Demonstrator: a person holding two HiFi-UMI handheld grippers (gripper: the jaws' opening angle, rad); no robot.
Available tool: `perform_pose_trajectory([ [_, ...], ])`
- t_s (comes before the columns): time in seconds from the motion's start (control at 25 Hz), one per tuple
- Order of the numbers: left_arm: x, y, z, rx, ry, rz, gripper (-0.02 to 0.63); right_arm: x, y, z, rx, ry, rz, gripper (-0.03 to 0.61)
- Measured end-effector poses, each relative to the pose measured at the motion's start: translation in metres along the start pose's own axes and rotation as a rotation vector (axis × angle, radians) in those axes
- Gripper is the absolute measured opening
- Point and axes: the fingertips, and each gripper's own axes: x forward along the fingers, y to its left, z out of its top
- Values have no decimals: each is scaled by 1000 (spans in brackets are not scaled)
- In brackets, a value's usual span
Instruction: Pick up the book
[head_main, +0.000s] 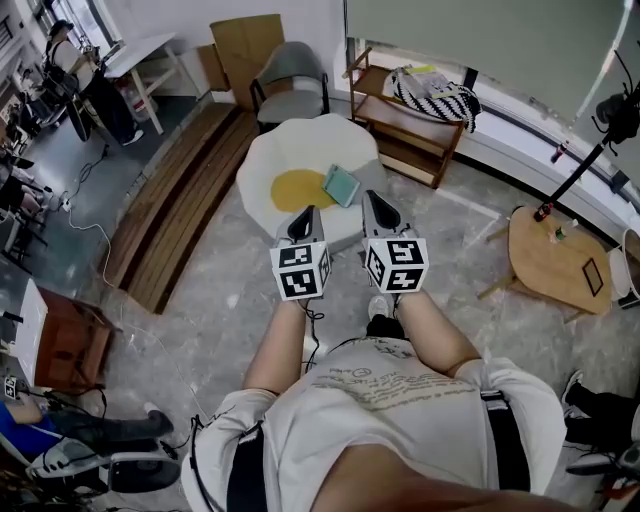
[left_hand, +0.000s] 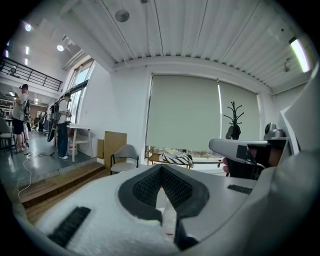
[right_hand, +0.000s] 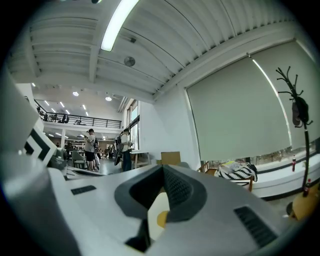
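Observation:
A teal book (head_main: 341, 184) lies on a white egg-shaped table (head_main: 300, 145), beside its yellow yolk patch (head_main: 299, 189). In the head view both grippers are held side by side at the table's near edge, pointing toward it. My left gripper (head_main: 304, 214) (left_hand: 161, 175) is shut and empty; its tip is short of the book and to its left. My right gripper (head_main: 372, 199) (right_hand: 162, 172) is also shut and empty, its tip just right of the book. Only the white table (right_hand: 156, 210) and a bit of yolk (right_hand: 162, 218) show through the right gripper's jaw notch.
A grey chair (head_main: 292, 75) stands behind the table. A wooden shelf (head_main: 405, 130) holding a striped bag (head_main: 437, 95) is at the back right. A round wooden side table (head_main: 555, 260) is to the right, and a wooden step (head_main: 180, 195) runs along the left. People stand far left.

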Motion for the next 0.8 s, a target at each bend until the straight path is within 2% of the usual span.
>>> perform_pose_trajectory([
  [0.16, 21, 4, -1, 3, 14, 6, 18, 19, -13, -3, 14, 6, 1, 28],
  [0.4, 67, 14, 19, 23, 12, -1, 18, 68, -36, 9, 18, -3, 0, 28],
  [0.8, 149, 4, 34, 21, 29, 26, 18, 127, -101, 17, 27, -1, 25, 28],
])
